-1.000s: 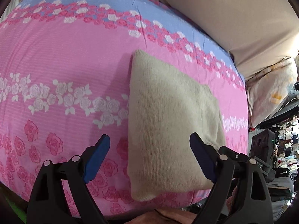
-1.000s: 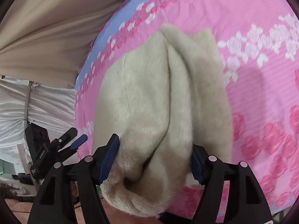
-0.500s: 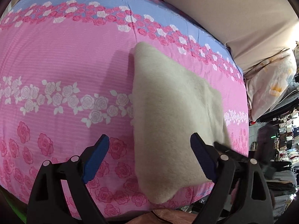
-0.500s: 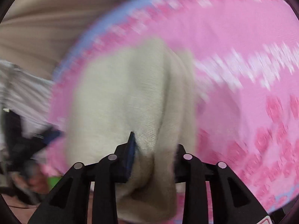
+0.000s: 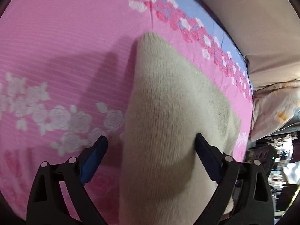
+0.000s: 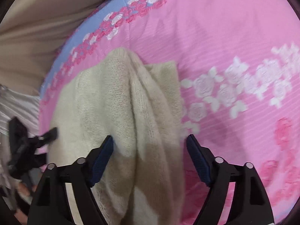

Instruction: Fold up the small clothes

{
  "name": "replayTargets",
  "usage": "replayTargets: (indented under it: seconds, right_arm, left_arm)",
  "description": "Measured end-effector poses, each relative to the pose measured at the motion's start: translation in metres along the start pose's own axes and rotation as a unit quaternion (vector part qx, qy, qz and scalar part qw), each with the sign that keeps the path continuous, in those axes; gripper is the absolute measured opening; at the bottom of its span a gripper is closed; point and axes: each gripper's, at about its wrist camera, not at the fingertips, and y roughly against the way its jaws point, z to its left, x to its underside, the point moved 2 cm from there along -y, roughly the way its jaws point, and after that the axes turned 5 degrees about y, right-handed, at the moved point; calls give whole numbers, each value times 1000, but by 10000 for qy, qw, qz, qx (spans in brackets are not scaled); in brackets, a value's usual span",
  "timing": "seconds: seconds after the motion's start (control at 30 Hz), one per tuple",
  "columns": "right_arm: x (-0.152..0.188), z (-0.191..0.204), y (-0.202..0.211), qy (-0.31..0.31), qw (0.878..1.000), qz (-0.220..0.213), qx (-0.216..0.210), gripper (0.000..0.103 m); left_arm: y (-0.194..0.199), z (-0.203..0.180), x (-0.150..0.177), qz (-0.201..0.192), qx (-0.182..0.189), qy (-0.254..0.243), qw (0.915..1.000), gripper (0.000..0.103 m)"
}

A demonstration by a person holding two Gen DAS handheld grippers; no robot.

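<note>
your left hand-held gripper is spread wide, holding nothing. the cream knit garment sits between its fingers, right finger touching the fabric, left finger over the pink rose bedsheet. your right hand-held gripper is also spread wide, not clamped; the garment runs up between its fingers with a raised ridge along the middle. left finger is against the knit, right finger sits just beside its edge over the sheet. garment lies folded on the bed near the sheet's blue border. your left gripper shows blurred at the left edge of the right wrist view.
</note>
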Motion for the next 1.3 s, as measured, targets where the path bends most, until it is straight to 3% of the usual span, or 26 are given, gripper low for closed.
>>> replayTargets:
  seconds: [0.07,0.1,0.17,0.27,0.4,0.43,0.47,0.5,0.53,0.6,0.63,0.7,0.77,0.83,0.9,1.0,1.07,1.1,1.13,1.17,1.2,1.23,1.3]
  right_arm:
    - [-1,8,9,6,9999,-129,-13,37]
    - [-2,14,14,53,9998,-182,-14,35]
    - [-4,30,29,172,9993,-309,-145,30]
    - [-16,65,50,348,9967,-586,-441,26]
    - [-40,106,62,561,9916,-859,-784,27]
    - [-50,113,54,624,9914,-849,-770,33]
    - [-59,115,46,690,9916,-891,-643,41]
    - [-67,114,36,769,9910,-1015,-424,42]
    - [-74,109,24,815,9904,-1120,-19,42]
    - [-77,102,11,676,9907,-915,747,41]
    - [-72,105,13,657,9928,-855,517,41]
    - [-54,118,28,815,9919,-969,-25,42]
    - [-30,129,42,1088,9883,-1057,-177,63]
    - [-8,134,43,1295,9857,-1049,-244,70]
    - [4,135,34,1415,9865,-787,-251,70]
    - [5,139,11,1577,9860,-497,-192,71]
    - [4,141,0,1650,9853,-404,-173,72]
    - [0,141,-6,1659,9854,-356,-104,70]
    - [-3,140,-15,1679,9855,-212,-105,52]
    - [-6,139,-20,1654,9860,-96,-206,13]
    - [-9,138,-18,1525,9877,-88,-324,15]
    - [-8,139,-8,1489,9877,-207,-433,14]
    - [-4,142,18,1454,9859,-474,-684,13]
  left_arm:
    - [-1,2,-5,110,429,180,9989,57]
    - [2,2,-7,110,466,197,9987,48]
    - [18,-5,-10,91,646,-5,9979,41]
    - [59,-17,-14,-167,813,-295,9961,40]
    - [117,-27,-31,-661,870,-519,9927,47]
    - [127,-28,-40,-788,761,-552,9924,51]
    - [132,-27,-50,-955,575,-570,9921,60]
    - [134,-25,-59,-1184,316,-602,9906,76]
    - [133,-20,-68,-1517,-34,-681,9861,82]
    - [128,-3,-77,-1887,-939,-634,9755,72]
    - [128,7,-76,-1778,-1031,-534,9772,70]
    - [140,24,-57,-1642,-468,-334,9848,72]
    - [146,33,-34,-1566,-221,-364,9867,77]
    - [139,36,-6,-1368,-86,-589,9888,81]
    - [124,34,18,-1128,-231,-1012,9882,82]
    - [96,24,50,-899,-789,-1889,9747,82]
    - [84,16,52,-1008,-985,-2090,9677,82]
    - [80,16,49,-1106,-1109,-2111,9648,81]
    - [74,15,44,-1232,-1279,-2113,9612,79]
    - [69,17,41,-1254,-1376,-2074,9604,57]
    - [64,20,35,-1142,-1324,-1990,9643,35]
    - [65,26,27,-947,-985,-1769,9747,32]
    - [76,30,23,-927,-737,-1551,9808,27]
